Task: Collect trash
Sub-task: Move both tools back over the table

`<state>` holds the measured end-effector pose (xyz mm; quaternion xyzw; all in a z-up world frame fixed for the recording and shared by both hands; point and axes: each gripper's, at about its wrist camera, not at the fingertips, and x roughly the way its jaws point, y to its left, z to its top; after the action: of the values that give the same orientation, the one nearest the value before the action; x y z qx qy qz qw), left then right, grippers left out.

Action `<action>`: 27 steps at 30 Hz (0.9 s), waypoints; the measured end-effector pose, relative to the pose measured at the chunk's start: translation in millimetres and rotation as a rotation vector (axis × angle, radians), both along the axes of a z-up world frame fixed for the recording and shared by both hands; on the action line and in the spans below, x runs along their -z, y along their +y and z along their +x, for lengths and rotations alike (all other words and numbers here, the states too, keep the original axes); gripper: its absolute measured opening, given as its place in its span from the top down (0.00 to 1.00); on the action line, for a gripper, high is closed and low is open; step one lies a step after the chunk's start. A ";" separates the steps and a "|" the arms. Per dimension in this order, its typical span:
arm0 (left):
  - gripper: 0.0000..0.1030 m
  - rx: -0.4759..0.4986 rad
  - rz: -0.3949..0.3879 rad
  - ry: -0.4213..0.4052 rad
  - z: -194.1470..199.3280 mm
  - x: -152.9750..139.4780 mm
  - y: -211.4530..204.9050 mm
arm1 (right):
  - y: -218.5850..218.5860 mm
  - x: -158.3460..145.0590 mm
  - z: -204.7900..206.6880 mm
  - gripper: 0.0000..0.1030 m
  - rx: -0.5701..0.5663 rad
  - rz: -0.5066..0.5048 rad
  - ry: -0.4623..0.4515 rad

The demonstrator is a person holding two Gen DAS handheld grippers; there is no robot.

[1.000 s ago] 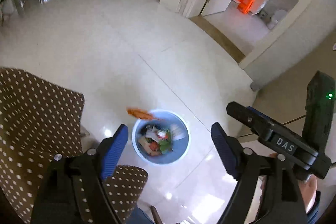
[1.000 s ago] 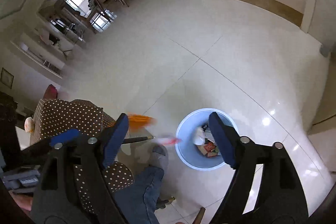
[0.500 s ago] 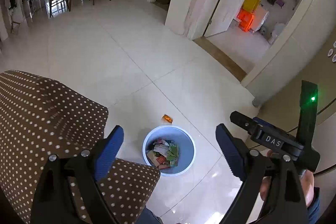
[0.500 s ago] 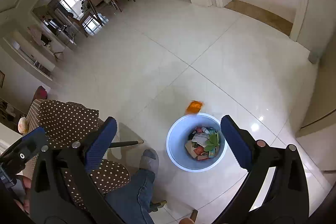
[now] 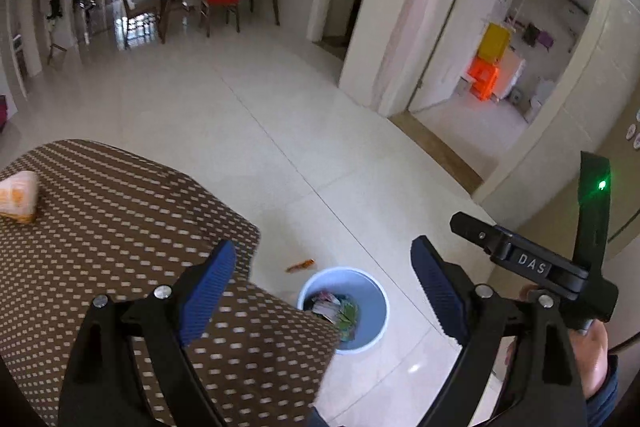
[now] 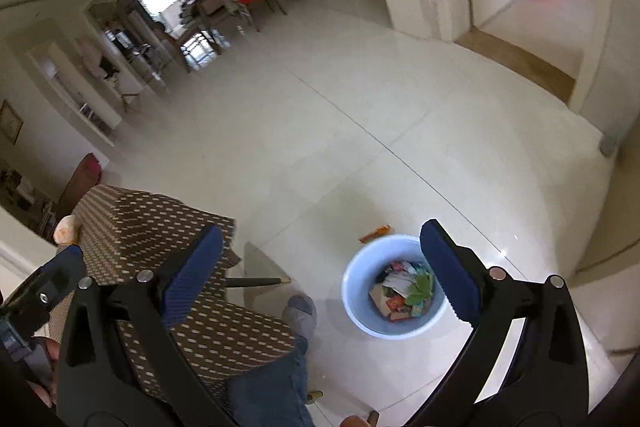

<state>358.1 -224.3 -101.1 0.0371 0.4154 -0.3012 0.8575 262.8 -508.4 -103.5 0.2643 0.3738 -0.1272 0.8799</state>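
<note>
Bin [image 6: 394, 291]: on the floor, already loaded with wrappers.
Orange wrapper [image 6: 375, 233]: missed, lying on the tile just beside the bin's rim.
Table [image 5: 100, 227]: one packet [image 5: 18, 197] left at its far edge.
Left gripper [image 5: 320, 291]: jaws wide, empty.
Right gripper [image 6: 320, 267]: wide, empty.
Progress: mostly done, two pieces to go by my reckoning.

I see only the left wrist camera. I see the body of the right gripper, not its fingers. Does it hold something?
Observer: No. The right gripper is open, and nothing is between its fingers.
Operator: The tablecloth hides part of the bin from me. Do you see all of it?
Observer: Yes. The whole rim of the bin shows, and trash lies on its bottom.
Operator: Is something near the bin that I cannot see?
Observer: A foot in a grey sock stands on the floor beside the bin, not touching it.
</note>
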 end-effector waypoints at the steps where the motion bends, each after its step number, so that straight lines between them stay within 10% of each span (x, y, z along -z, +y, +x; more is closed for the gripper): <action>1: 0.15 -0.017 -0.002 -0.013 0.4 -4.2 9.3 | 8.7 -6.5 6.3 0.06 -0.018 -0.006 -0.012; 27: 0.12 -0.593 0.034 -0.146 16.8 -38.0 305.2 | 357.5 -40.7 203.4 0.06 -0.756 -0.180 -0.105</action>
<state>374.9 80.9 -63.1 -0.0497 0.3503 -0.0271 0.9349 466.3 -150.9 -62.8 0.0358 0.3867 0.1871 0.9023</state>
